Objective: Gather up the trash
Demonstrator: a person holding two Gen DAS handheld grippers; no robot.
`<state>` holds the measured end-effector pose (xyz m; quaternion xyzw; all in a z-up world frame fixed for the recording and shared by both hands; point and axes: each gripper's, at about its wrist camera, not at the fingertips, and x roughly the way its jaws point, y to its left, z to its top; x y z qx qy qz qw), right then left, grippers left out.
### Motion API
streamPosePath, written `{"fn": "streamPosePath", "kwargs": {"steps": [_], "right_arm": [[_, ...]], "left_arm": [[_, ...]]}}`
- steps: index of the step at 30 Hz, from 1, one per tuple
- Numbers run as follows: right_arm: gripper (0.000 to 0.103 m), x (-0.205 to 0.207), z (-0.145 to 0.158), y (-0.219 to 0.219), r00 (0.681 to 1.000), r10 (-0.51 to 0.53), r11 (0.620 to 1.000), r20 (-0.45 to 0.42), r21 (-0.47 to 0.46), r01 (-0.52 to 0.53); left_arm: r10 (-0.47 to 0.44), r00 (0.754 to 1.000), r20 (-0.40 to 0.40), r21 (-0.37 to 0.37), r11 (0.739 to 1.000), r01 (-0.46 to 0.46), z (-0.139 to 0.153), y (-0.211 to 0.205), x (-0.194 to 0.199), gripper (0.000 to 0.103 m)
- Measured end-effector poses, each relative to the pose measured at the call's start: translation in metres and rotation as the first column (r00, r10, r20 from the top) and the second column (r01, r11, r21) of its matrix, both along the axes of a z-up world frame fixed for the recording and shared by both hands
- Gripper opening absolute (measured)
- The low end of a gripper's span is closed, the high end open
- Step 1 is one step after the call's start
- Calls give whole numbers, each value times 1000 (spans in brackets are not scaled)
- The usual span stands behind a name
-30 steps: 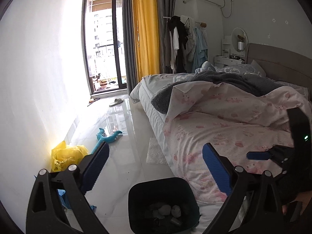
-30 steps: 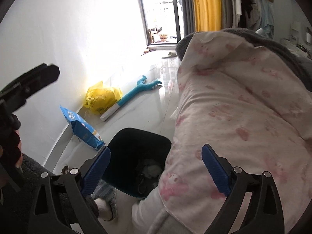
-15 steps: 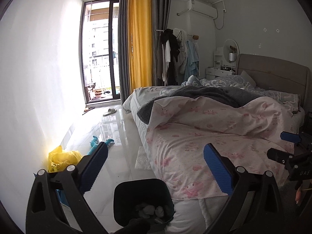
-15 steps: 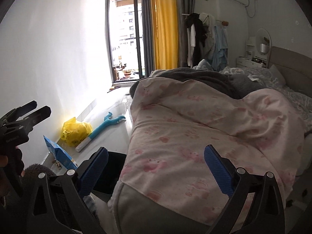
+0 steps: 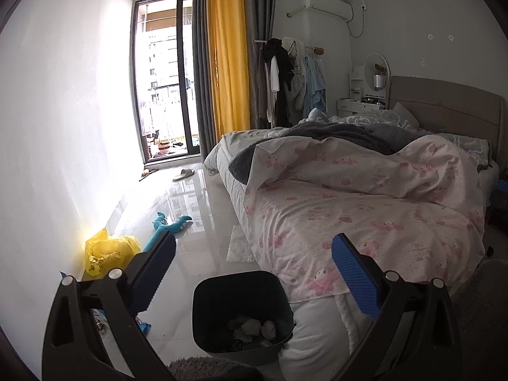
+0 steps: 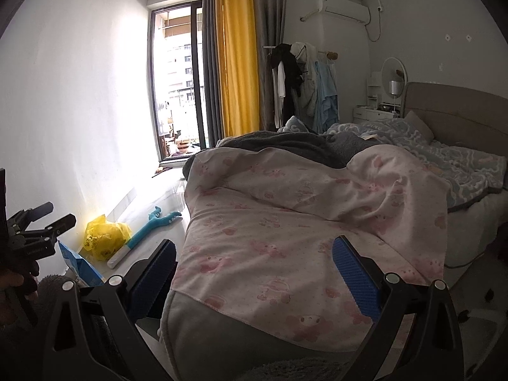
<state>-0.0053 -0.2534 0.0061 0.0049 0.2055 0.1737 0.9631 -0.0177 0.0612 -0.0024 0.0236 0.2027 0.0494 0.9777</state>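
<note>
Floor (image 5: 190,222), glossy tile: black bin (image 5: 243,314), yellow bag (image 5: 108,252), teal toy (image 5: 166,223), bubble wrap (image 5: 239,247), slipper (image 5: 183,174), blue packet (image 6: 81,263). Bed (image 5: 460,104): pink quilt (image 5: 365,203), grey blanket (image 5: 343,135).

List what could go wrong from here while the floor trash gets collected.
1. The bin stands tight against the hanging pink quilt; a drop there might snag the fabric.
2. The bubble wrap lies flat on a glossy floor, so the open left gripper may slide over it.
3. The teal toy beside the yellow bag could get grabbed as trash.
</note>
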Motion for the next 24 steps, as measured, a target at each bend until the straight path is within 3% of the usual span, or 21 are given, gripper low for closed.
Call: {"fn": "streamPosePath", "kwargs": {"steps": [9,24], "right_arm": [[100,-3,-3,17,993,116,991,-9,-64,-116],[100,-4,-5,15,993,114,993,-34,-31,-115]], "left_arm": [[-5,999,-41,-19,1000,4,-7,4,6,100],[9,998,-58,-41,999,-11,-8,7,8,100]]}}
